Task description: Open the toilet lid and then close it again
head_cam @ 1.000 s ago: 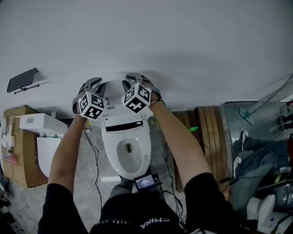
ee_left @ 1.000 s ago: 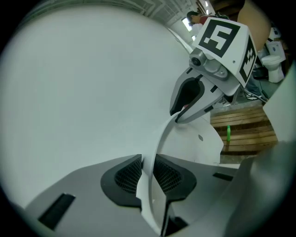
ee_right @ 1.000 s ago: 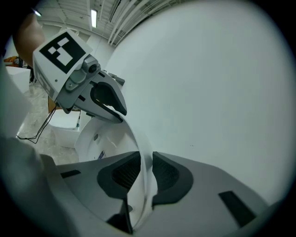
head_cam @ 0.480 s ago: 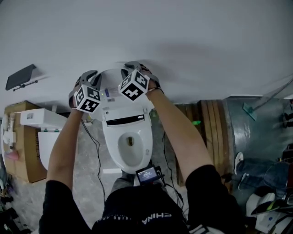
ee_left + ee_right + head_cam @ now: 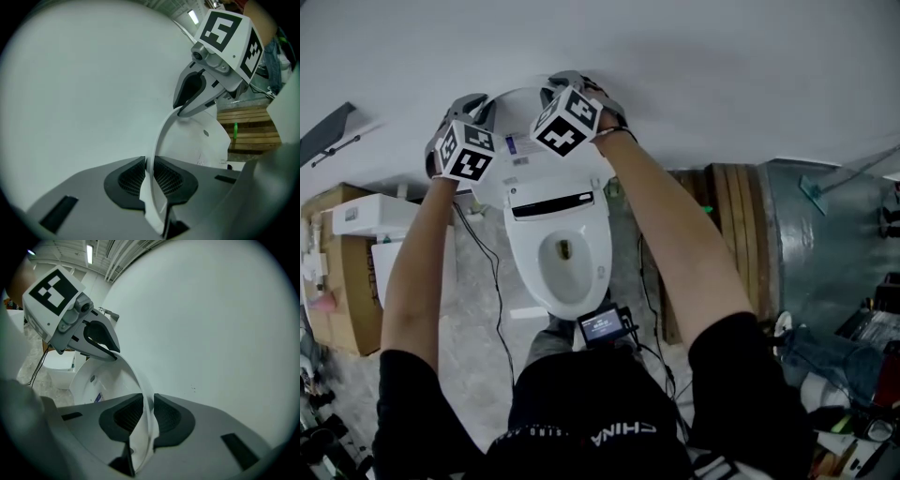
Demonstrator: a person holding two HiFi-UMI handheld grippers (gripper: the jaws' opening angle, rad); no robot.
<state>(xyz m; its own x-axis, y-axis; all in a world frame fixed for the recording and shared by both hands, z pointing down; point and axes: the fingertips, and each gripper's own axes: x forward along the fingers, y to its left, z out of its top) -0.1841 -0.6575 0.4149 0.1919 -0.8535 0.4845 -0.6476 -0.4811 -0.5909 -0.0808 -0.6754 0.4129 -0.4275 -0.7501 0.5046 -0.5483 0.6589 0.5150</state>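
Two tongs pinch the top rim of the toilet lid (image 5: 523, 120), which stands raised, nearly upright, close to the smooth white wall (image 5: 694, 66). On the left tongs (image 5: 151, 178), ribbed dark pads (image 5: 131, 180) are clamped on the thin, curved white plastic edge. The right tongs (image 5: 148, 414) grip the same rim further along. Below, the glossy oval bowl (image 5: 567, 272) lies uncovered. Whether the lid touches the wall is hard to tell.
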